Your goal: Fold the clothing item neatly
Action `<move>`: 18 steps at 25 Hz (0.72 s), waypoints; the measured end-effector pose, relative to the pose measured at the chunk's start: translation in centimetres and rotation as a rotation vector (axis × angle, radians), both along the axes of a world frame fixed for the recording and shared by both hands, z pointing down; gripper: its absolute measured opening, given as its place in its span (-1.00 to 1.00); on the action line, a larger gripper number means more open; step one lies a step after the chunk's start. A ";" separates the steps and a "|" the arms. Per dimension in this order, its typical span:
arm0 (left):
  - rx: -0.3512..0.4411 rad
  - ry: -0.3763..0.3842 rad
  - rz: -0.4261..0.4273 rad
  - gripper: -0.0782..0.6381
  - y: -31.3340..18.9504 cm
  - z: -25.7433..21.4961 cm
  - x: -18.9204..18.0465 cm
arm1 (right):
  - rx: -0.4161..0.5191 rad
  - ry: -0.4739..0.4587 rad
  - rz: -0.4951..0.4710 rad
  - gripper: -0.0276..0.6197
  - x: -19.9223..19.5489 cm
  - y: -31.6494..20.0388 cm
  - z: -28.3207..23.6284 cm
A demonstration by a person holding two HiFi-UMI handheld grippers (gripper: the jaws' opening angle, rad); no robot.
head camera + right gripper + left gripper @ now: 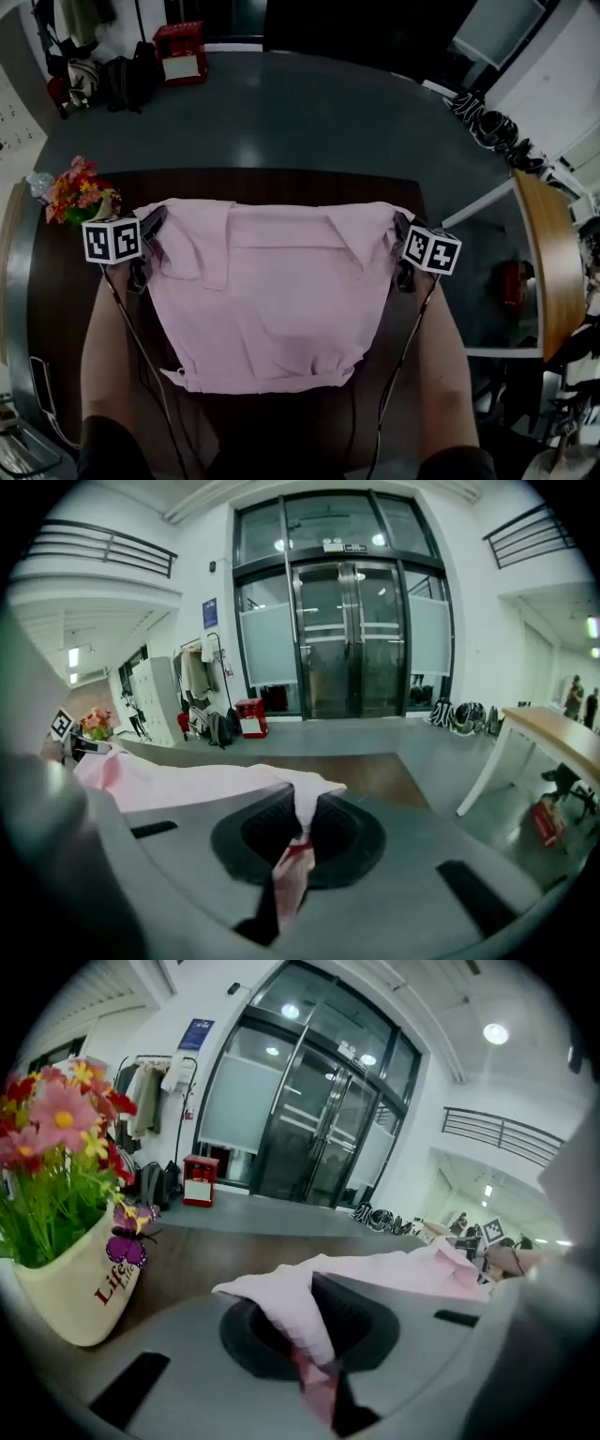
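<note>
Garment folding is at an early stage, by my reading. It spreads as one wide pink panel over the dark bench, with its far edge stretched straight between my two tools and its hem bunched at the near edge, close to me. Whether the middle rests flat on the bench or hangs a little above it, I cannot tell. A flap of cloth near each upper corner looks turned inward, so the sides may be partly dealt with. I see no fold across the body yet, and I judge that to be the main work left, along with squaring the hem.

Left tongs are pressed together on the garment's far left corner. In the left gripper view the pink cloth runs down into the closed tips. Right tongs pinch the far right corner the same way, cloth wedged between the tips.

A flower pot stands on the bench just left of the left tongs, near the cloth.
</note>
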State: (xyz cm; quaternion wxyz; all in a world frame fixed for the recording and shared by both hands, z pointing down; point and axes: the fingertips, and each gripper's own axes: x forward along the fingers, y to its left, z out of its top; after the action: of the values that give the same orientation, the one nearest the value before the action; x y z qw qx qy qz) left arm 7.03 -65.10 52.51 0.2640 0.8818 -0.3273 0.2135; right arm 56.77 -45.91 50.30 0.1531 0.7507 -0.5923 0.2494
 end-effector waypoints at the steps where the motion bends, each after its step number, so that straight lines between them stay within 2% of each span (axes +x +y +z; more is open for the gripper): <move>1: -0.011 -0.008 -0.005 -0.70 -0.3 0.9 -0.2 | -0.019 0.004 0.010 -0.91 0.3 -0.2 0.9; 3: -0.036 -0.012 -0.011 -0.70 -0.6 2.1 -0.3 | -0.052 0.020 0.014 -0.91 0.5 -0.5 2.2; 5: -0.029 -0.050 -0.005 -0.64 -0.7 2.7 -0.5 | -0.063 0.036 0.003 -0.91 -0.1 -1.0 3.2; 8: 0.068 -0.172 0.068 -0.45 -0.1 3.0 -0.5 | -0.051 0.056 -0.038 -0.87 -1.3 -1.5 3.9; 9: 0.095 -0.197 0.088 -0.39 0.3 2.9 -0.5 | -0.043 0.059 -0.053 -0.70 -1.6 -1.5 3.8; 10: 0.110 -0.202 0.097 -0.36 0.6 2.6 -0.5 | -0.036 0.064 -0.061 -0.57 -1.7 -1.4 3.6; 12: 0.118 -0.170 0.081 -0.34 1.3 1.6 -0.7 | -0.019 0.084 -0.062 -0.44 -1.6 -0.8 2.9; 18: 0.191 -0.119 -0.006 -0.34 4.1 -1.7 -2.9 | 0.079 0.085 -0.005 -0.40 -2.7 2.3 -0.5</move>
State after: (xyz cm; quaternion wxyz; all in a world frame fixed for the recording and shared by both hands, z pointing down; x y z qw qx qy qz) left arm 4.13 -61.00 50.83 0.1593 0.8878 -0.3638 0.2324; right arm 54.05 -43.58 49.81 0.1491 0.7647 -0.5963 0.1934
